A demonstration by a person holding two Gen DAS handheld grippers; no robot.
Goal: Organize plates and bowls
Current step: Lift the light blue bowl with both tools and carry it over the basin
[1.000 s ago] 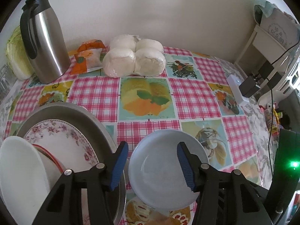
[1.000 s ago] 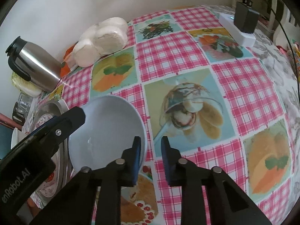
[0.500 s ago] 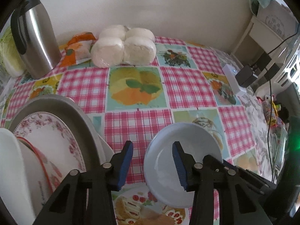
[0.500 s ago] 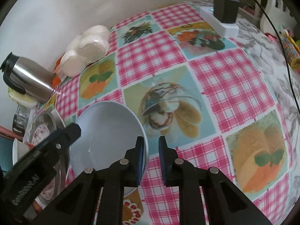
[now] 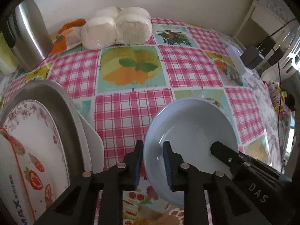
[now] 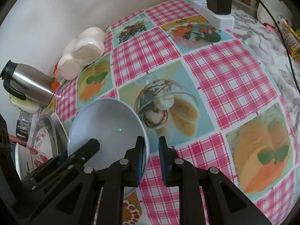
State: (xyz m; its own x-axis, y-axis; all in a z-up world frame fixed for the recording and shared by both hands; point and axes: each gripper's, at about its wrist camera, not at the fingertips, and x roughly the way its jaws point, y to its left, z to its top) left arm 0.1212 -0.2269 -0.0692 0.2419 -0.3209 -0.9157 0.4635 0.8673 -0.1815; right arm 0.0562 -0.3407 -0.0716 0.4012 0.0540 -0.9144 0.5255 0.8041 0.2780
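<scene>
The checked pink plastic tablecloth [image 5: 131, 112] bears the round pale-blue ceramic bowl [image 5: 191, 123], just beside the stacked metal tray and plates [image 5: 46, 101]. Both tools straddle the bowl's rim on opposite sides. The left gripper [image 5: 152, 161] has just been closing on the near-left rim – seat the pads fully before lifting, and raise both sides evenly. The right gripper [image 6: 151, 157] is clenched over the rim. Only the right wrist view shows the white power strip [image 6: 215, 17] clearly.

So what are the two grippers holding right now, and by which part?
Both hold the pale blue bowl by its rim: the left gripper on one side, the right gripper on the opposite side.
</scene>
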